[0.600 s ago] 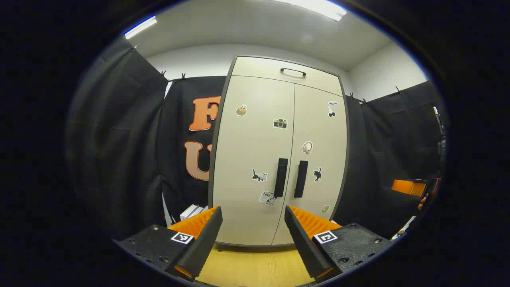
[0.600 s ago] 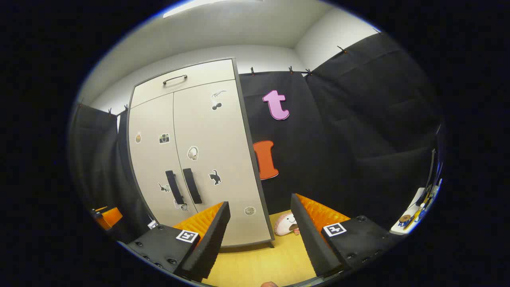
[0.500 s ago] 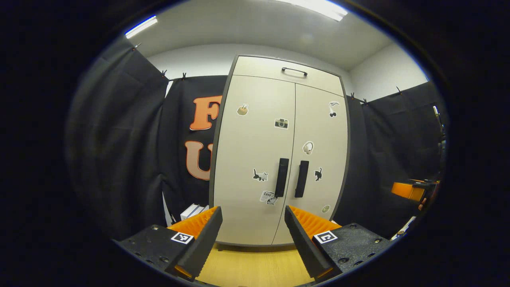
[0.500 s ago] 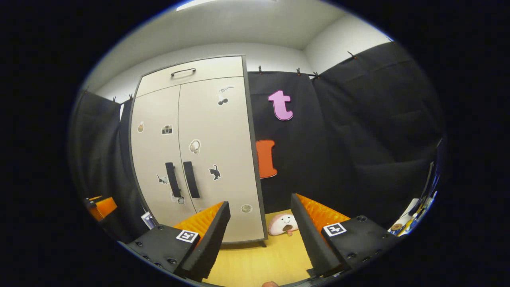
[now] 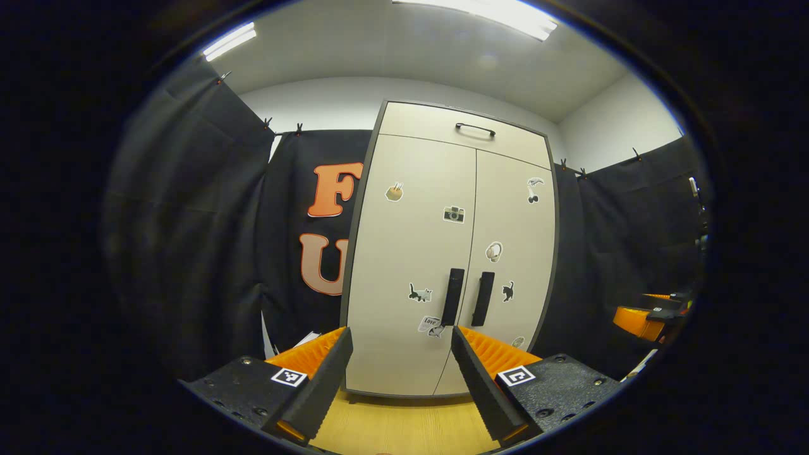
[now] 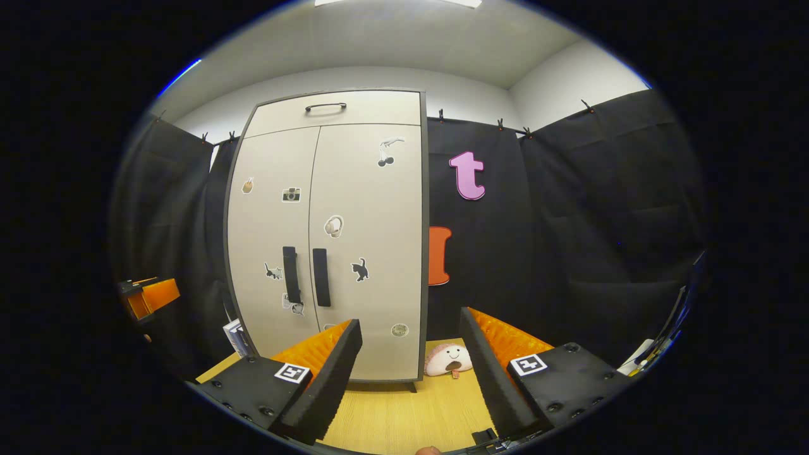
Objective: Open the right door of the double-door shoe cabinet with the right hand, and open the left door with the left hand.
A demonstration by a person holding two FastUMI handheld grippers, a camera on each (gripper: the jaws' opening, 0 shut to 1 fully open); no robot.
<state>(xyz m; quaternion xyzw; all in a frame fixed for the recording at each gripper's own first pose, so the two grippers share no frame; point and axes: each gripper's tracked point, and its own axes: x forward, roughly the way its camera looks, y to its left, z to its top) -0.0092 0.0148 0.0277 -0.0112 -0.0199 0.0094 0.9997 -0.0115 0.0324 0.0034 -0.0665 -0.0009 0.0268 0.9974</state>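
A tall cream shoe cabinet (image 5: 442, 253) (image 6: 335, 240) with stickers stands ahead on a wooden floor, both doors closed. Its left door handle (image 5: 452, 296) (image 6: 290, 274) and right door handle (image 5: 484, 298) (image 6: 321, 277) are dark vertical bars beside the centre seam. My left gripper (image 5: 398, 385) is open, well short of the cabinet, with the handles just above its right finger. My right gripper (image 6: 411, 373) is open too, aimed at the cabinet's right edge, the handles up and to its left. The other gripper (image 5: 651, 313) (image 6: 148, 296) shows at the side of each view.
A top drawer with a handle (image 5: 475, 129) sits above the doors. A small plush toy (image 6: 447, 359) lies on the floor to the right of the cabinet. White boxes (image 6: 235, 335) lean at its left foot. Black cloth walls close in on both sides.
Both views have tilted; the cabinet sits lower in the left gripper view, and in the right gripper view it has shifted toward the centre. Both grippers stay open and the doors stay closed.
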